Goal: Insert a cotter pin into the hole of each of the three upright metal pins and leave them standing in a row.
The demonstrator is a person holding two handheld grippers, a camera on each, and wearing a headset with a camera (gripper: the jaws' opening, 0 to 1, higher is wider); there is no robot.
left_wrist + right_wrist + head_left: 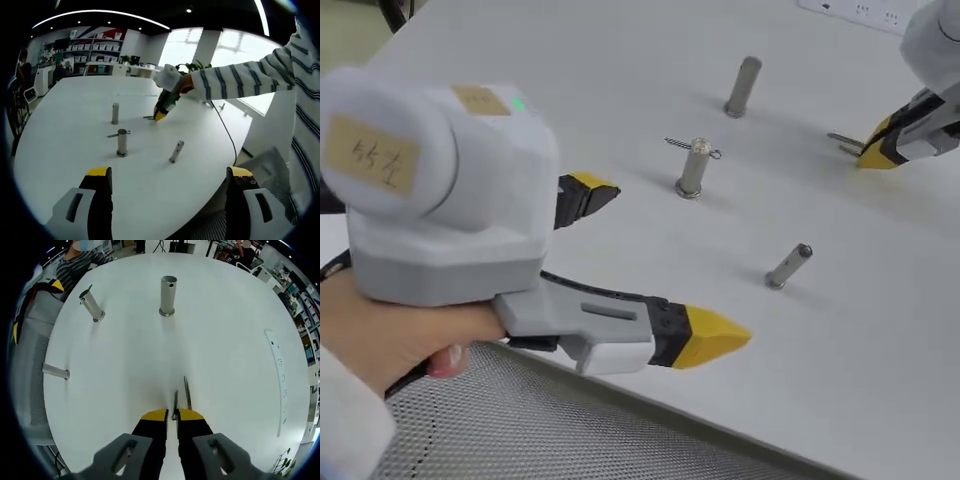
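Middle pin (692,172), right of the left gripper (169,172) with jaws wide apart, carries a cotter pin (686,144); far pin (743,86) stands upright; near pin (788,266) tilts; right gripper (173,415) pinches a second cotter pin (175,401) on the table (880,340)

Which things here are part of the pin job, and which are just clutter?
Job: far pin, middle pin, fitted cotter pin, near pin, gripped cotter pin, loose cotter pin, right gripper.
Clutter: power strip, mesh chair.
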